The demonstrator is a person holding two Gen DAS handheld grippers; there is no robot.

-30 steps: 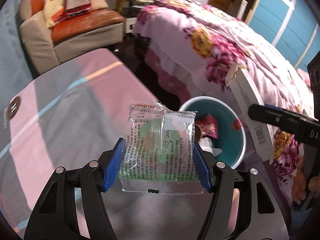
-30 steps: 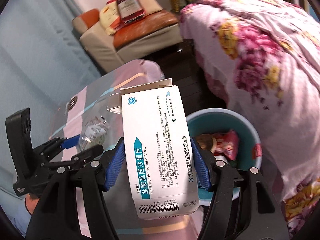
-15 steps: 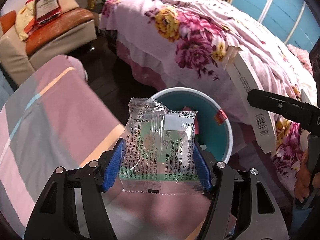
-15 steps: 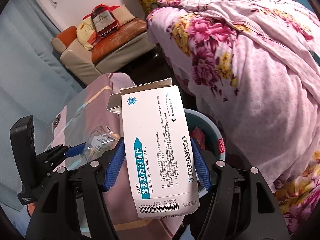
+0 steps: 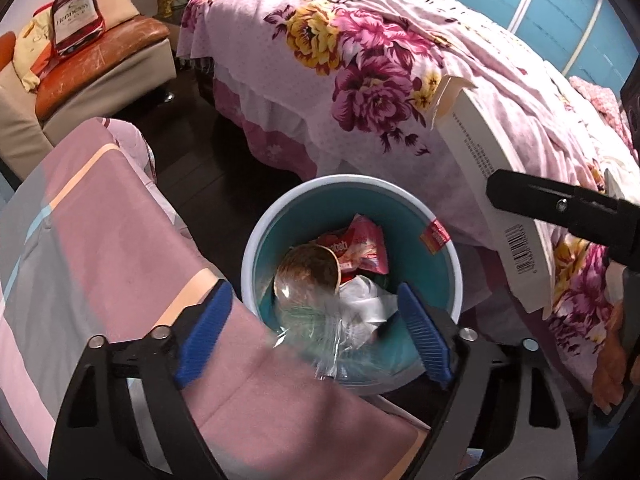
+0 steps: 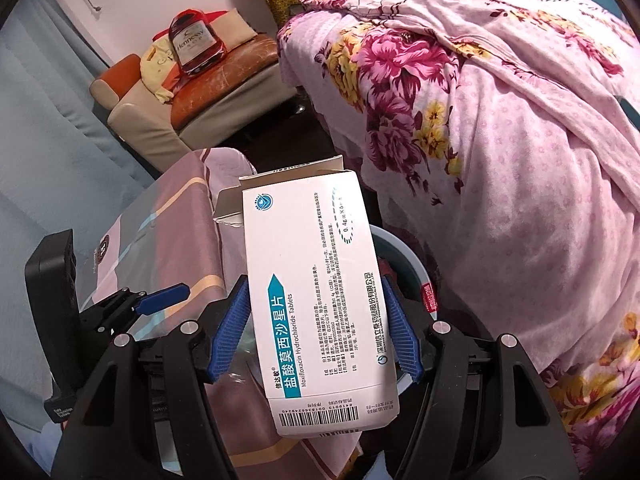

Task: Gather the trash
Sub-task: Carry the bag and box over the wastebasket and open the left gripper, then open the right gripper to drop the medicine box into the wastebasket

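1. Left wrist view: the left gripper (image 5: 312, 334) stood wide, its jaws having just been opening; the clear plastic wrapper (image 5: 320, 320) lay blurred between the blue pads without touching them, loose over the teal bin (image 5: 404, 208)
2. Inside the bin lay a brown round lid (image 5: 308, 272), a red snack packet (image 5: 364, 244) and white crumpled paper (image 5: 372, 300)
3. Right wrist view: the right gripper (image 6: 316, 328) was partly closed, both blue pads pressed on the long sides of the white medicine box (image 6: 320, 300), its torn flap end pointing away
4. That box hung over the bin's rim, between the striped pink-and-grey cloth (image 6: 172, 248) and the floral bed cover (image 6: 500, 160)
5. Farther off, a sofa (image 6: 192, 112) carried a bottle-shaped cushion (image 6: 194, 46)
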